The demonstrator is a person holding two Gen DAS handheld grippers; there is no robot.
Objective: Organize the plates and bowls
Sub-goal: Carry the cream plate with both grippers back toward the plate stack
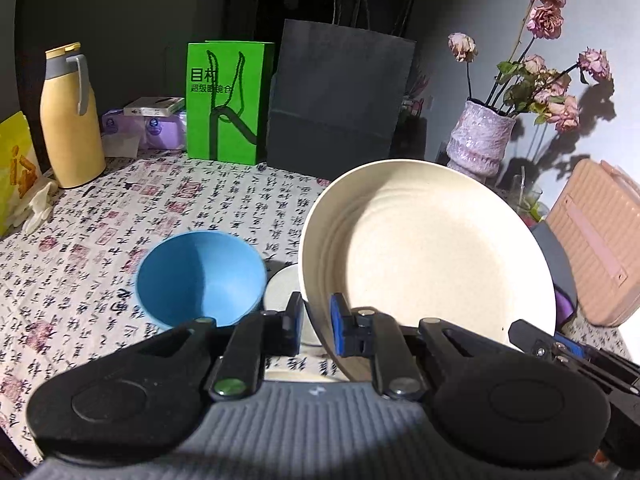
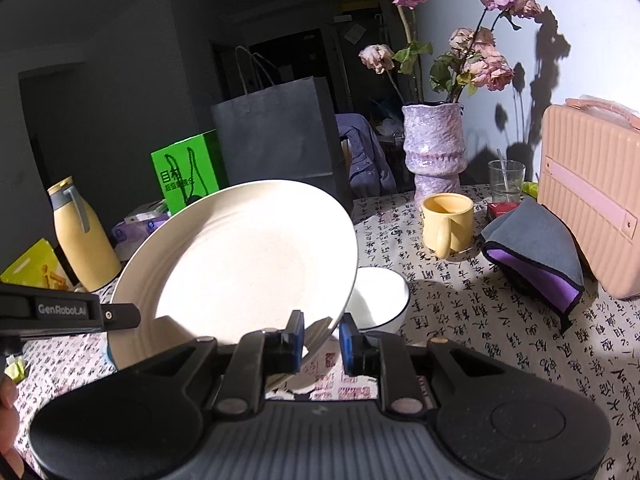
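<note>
Both grippers pinched the same cream plate (image 1: 432, 256), which was held tilted above the table (image 1: 100, 248). In the left wrist view, the left gripper (image 1: 316, 322) sat at the bottom centre, its blue pads closed on the plate's lower left rim, and the plate filled the right half of the frame. In the right wrist view, the right gripper (image 2: 322, 340) clamped the plate's lower right edge at the bottom centre, the plate leaning toward the left of the frame. A blue bowl (image 1: 200, 278) stood on the patterned cloth at centre left of the left view, just beside a white bowl (image 1: 282, 292) partly hidden behind the plate. In the right view that white bowl (image 2: 380, 300) lay right of the plate, below a yellow mug (image 2: 446, 222) and a purple vase (image 2: 434, 152).
</note>
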